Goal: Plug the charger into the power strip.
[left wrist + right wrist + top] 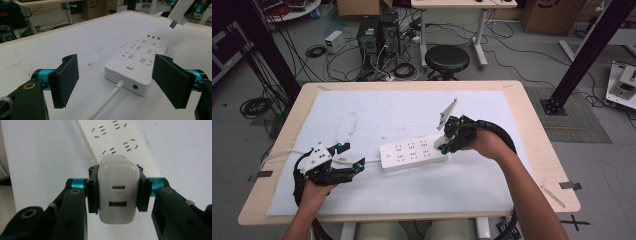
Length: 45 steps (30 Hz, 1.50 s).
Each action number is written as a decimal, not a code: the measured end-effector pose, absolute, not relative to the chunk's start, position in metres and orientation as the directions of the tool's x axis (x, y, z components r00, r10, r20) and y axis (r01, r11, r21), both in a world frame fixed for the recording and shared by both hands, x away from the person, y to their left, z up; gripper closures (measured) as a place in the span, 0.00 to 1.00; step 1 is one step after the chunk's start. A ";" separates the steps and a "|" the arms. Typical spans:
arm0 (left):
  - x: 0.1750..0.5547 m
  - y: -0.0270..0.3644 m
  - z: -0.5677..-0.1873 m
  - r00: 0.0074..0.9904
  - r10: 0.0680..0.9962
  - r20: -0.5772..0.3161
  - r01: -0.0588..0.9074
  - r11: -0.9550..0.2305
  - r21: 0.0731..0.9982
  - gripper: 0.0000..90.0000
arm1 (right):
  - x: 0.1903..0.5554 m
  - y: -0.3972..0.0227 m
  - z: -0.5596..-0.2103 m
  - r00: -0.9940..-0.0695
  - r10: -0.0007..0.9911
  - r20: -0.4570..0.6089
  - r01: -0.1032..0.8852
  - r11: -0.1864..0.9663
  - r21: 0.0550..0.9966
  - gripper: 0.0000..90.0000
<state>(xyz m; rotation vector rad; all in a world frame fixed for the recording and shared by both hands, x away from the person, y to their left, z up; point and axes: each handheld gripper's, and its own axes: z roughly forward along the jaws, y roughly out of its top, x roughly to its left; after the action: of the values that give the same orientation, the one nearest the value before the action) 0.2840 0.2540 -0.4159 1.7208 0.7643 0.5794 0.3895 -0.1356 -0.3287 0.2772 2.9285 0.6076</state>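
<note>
No writing can be read on the white charger; two ports are seen on its rounded face. It is clamped between the closed jaws of the right gripper, above the white power strip. The left gripper is held open and empty around the strip's cord end.

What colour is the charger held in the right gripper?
White; the charger shows best in the right gripper view, clamped between the black jaws.

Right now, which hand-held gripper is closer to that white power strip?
Right. The right hand-held gripper hangs over the power strip at one end; the left hand-held gripper sits apart, beyond the other.
</note>
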 end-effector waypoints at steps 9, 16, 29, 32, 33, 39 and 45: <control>0.283 0.254 -0.417 0.669 0.743 0.001 0.199 -0.181 0.963 0.24 | 0.403 -0.123 -0.329 -0.985 0.142 -0.101 0.093 0.918 0.385 0.70; 0.282 0.254 -0.418 0.666 0.746 -0.003 0.202 -0.176 0.963 0.24 | 0.410 -0.119 -0.332 -0.991 0.098 -0.087 0.060 0.930 0.363 0.70; 0.281 0.256 -0.420 0.658 0.753 -0.008 0.206 -0.170 0.964 0.24 | 0.424 -0.105 -0.342 -0.996 0.010 -0.090 -0.020 0.943 0.332 0.70; 0.281 0.256 -0.420 0.657 0.754 -0.011 0.206 -0.165 0.964 0.24 | 0.428 -0.101 -0.344 -0.996 -0.004 -0.090 -0.032 0.947 0.320 0.70; 0.281 0.257 -0.420 0.657 0.754 -0.013 0.207 -0.164 0.965 0.24 | 0.429 -0.100 -0.345 -0.996 -0.007 -0.092 -0.036 0.948 0.316 0.70; 0.282 0.258 -0.421 0.655 0.756 -0.014 0.208 -0.162 0.965 0.24 | 0.438 -0.092 -0.346 -0.996 -0.017 -0.086 -0.043 0.953 0.301 0.70; 0.282 0.259 -0.422 0.654 0.756 -0.018 0.208 -0.157 0.965 0.24 | 0.442 -0.086 -0.348 -0.996 -0.023 -0.083 -0.046 0.957 0.286 0.70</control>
<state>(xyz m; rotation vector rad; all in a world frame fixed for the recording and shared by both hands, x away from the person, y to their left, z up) 0.2817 0.2593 -0.4218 1.6989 0.7913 0.5813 0.4422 -0.0859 -0.3478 -0.0535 3.0298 0.4449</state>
